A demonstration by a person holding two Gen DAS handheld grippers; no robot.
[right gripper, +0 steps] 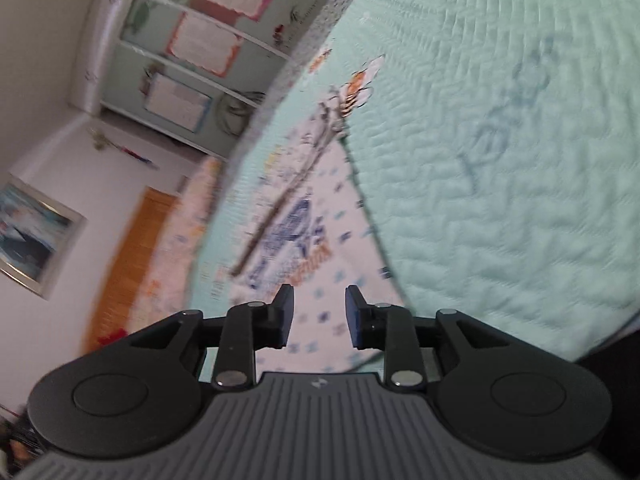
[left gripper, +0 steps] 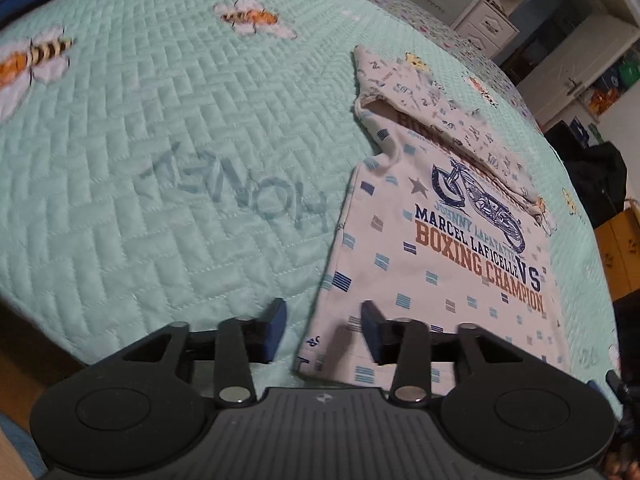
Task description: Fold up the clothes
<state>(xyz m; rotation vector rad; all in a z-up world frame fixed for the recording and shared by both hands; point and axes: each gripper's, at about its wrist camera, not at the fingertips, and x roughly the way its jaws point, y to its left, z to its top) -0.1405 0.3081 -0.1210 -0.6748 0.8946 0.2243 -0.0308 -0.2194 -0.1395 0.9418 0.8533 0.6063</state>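
Printed T-shirt [left gripper: 432, 248] lying half-folded on the mint quilted bedspread [left gripper: 180, 120]. Left gripper [left gripper: 324, 330] and right gripper [right gripper: 319, 316] both parted, holding nothing. Risk: loose top flap sliding askew, snagged by a passing pad.

Likely a home bedroom — quilted bedspread [left gripper: 168, 128], white drawers [left gripper: 490, 28].

Left gripper [left gripper: 324, 330] open above shirt [left gripper: 432, 264] hem; shirt half-folded on quilt [left gripper: 160, 140]

Shirt [left gripper: 436, 248] flat on quilt [left gripper: 168, 152], near its edge, with dresser [left gripper: 486, 26] beyond.
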